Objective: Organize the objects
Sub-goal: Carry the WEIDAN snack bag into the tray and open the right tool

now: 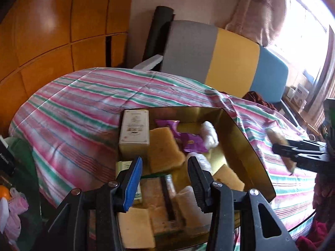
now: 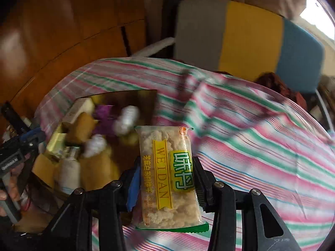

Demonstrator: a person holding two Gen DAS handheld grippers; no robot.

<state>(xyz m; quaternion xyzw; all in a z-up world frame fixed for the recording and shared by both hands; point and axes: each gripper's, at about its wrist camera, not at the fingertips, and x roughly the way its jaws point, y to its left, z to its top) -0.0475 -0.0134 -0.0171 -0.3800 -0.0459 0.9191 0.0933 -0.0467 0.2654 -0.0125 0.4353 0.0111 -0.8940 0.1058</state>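
Observation:
A gold box [image 1: 247, 138] sits on the striped cloth and holds several snacks: a cream carton [image 1: 135, 128], a purple packet [image 1: 188, 138], tan cakes [image 1: 165, 150] and white wrapped pieces [image 1: 209, 135]. My left gripper [image 1: 165, 177] is open and empty, just above the box's near part. My right gripper [image 2: 166, 177] is shut on a clear WEIDAN snack packet [image 2: 167, 173] and holds it above the cloth, just right of the box [image 2: 146, 102]. The right gripper also shows at the right edge of the left wrist view [image 1: 293, 152].
The striped pink, green and white cloth [image 1: 83, 108] covers the table. A grey, yellow and blue chair back [image 1: 226, 58] stands behind it. Wooden cabinets [image 1: 52, 31] are at the left. Bags and an orange [image 1: 4, 192] lie low left.

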